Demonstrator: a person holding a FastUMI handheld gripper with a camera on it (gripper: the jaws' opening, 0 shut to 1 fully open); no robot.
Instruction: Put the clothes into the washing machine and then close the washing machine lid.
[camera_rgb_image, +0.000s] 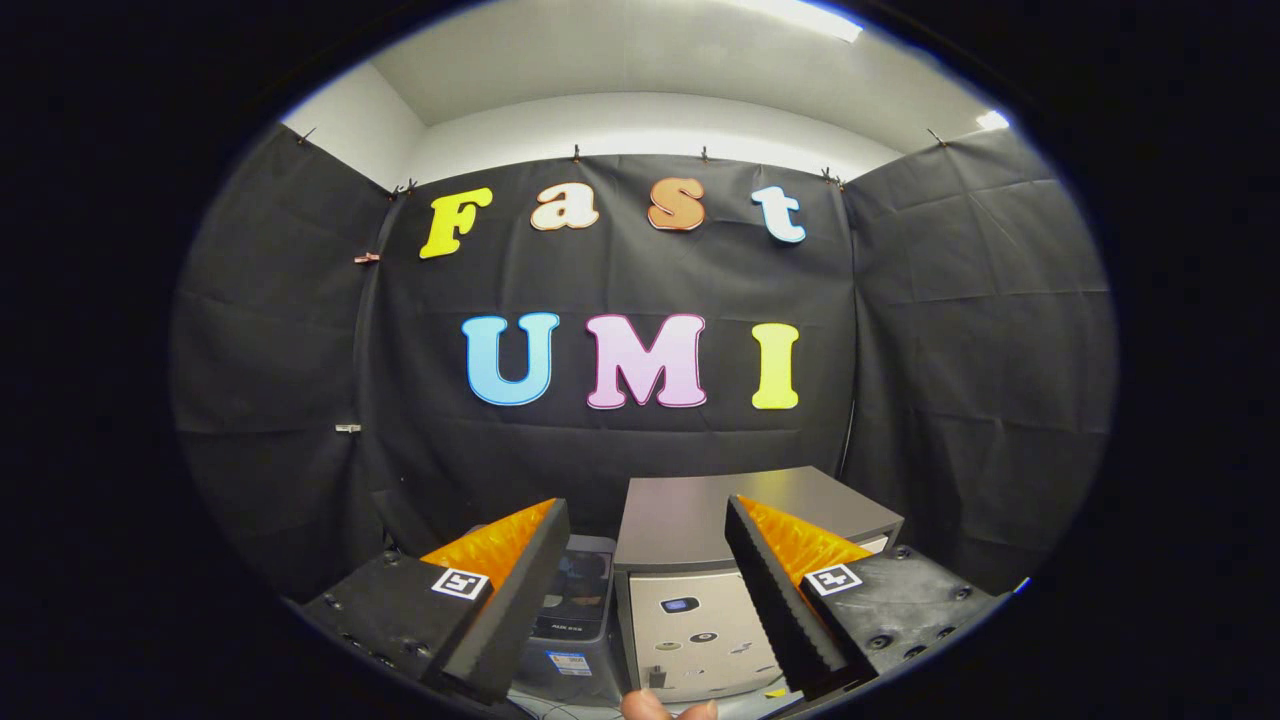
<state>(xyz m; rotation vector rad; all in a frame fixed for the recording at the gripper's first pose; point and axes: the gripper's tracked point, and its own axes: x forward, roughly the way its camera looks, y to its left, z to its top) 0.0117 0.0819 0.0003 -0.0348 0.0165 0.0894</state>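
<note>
Gripper: gripper (645, 520) held level, its two fingers spread wide apart with nothing between the pads; orange backing shows behind each black foam pad, and a small square marker sits on each finger base.

Washing machine: small grey box-shaped unit (700, 590), standing just ahead of the fingers and seen through the gap between them. Its flat dark lid (690, 515) lies down on top, so the drum is covered. Pale front panel carries a few small buttons or stickers, too small to make out.

Contents of machine: cannot tell; lid is shut and nothing of the inside shows.

Second container: darker grey unit or bin (580, 610) just left of the washing machine, touching or nearly touching it. The left finger crosses in front of much of it. A small label on its front is not legible. Whether it holds anything cannot be told.

Clothes: none made out among the things ahead of the fingers.

Fingertip: a bit of a person's fingertip (655, 708) shows low between the finger bases, cut off below.

Hidden or cut off: lower part of both units is cut off, and the surface they stand on is barely seen. The right finger covers the machine's right front corner.

Backdrop: black cloth wall (960, 350) close behind the units.
</note>
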